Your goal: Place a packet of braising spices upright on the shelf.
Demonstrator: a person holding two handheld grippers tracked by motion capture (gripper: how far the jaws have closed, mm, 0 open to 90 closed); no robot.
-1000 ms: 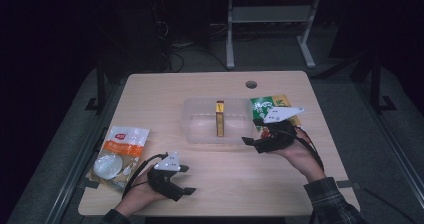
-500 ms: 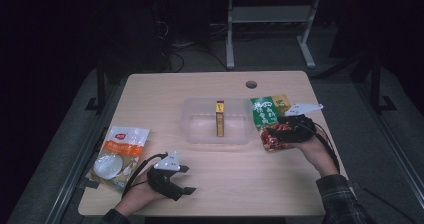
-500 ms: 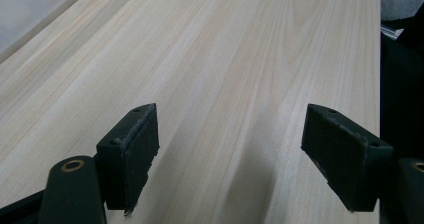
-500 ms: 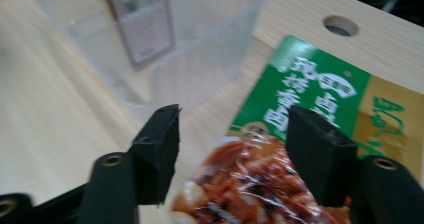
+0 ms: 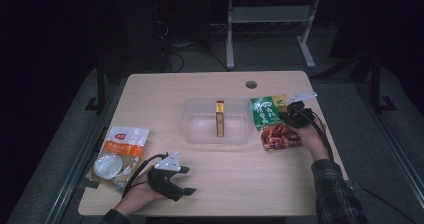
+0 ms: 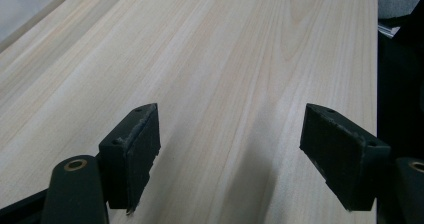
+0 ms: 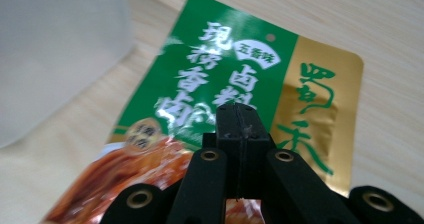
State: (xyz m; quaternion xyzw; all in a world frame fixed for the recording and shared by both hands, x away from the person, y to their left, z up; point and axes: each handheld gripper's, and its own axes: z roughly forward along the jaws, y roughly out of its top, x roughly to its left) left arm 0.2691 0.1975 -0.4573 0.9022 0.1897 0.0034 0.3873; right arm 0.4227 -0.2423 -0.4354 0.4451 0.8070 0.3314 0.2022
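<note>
While the left tool point(image 5: 186, 183) is held wide open and empty over the surface point(image 5: 165, 91), the right tool point(image 7: 239, 115), just closed with nothing between its jaws, is poised over the green packet point(image 7: 200, 79) beside the clear tub point(image 5: 197, 115).

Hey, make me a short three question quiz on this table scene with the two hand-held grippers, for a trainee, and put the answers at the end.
1. True or false: the right gripper stands with its jaws wide apart.
2. Which thing lies just beyond the right gripper's tips? A) orange and white packet B) green and gold pouch C) clear tub
3. Fill in: the small yellow box stands inside the ______.

Key
1. False. Its jaws have just been closing and now meet, with nothing visible between them.
2. B, the green and gold pouch; the orange and white packet lies near the left gripper, whose jaws stand open over bare table.
3. Clear tub.
</note>
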